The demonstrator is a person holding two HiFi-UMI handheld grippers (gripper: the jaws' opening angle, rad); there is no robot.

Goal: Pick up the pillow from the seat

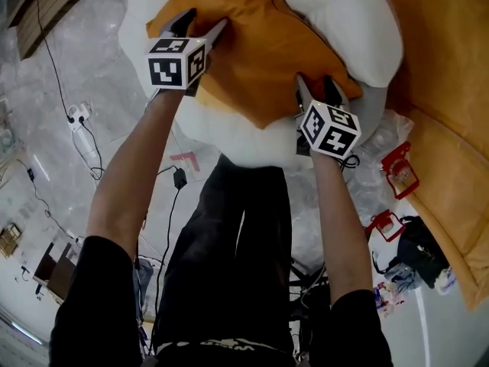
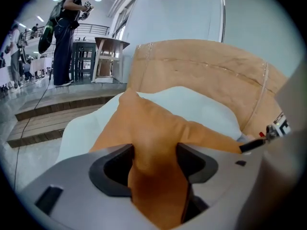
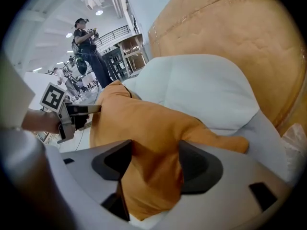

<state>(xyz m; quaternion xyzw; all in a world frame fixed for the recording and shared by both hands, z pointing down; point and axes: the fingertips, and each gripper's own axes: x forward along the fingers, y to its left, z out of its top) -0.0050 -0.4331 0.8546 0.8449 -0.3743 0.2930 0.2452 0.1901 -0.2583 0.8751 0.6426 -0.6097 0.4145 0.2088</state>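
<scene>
An orange pillow (image 1: pixel 260 44) lies on a white cushioned seat (image 1: pixel 359 21). My left gripper (image 1: pixel 205 20) is at the pillow's left corner with its fingers spread apart. In the left gripper view the orange fabric (image 2: pixel 153 128) bulges up between the wide jaws and touches both. My right gripper (image 1: pixel 316 82) is at the pillow's near right edge. In the right gripper view a fold of the pillow (image 3: pixel 144 128) fills the gap between its wide jaws too. Both grippers stand open around the fabric.
A tan padded backrest (image 1: pixel 451 90) curves round the seat on the right. Red objects (image 1: pixel 400 170) and a black bag (image 1: pixel 420 247) lie on the floor at right, a power strip with cables (image 1: pixel 79 115) at left. A person (image 2: pixel 67 37) stands far off by wooden steps (image 2: pixel 53 114).
</scene>
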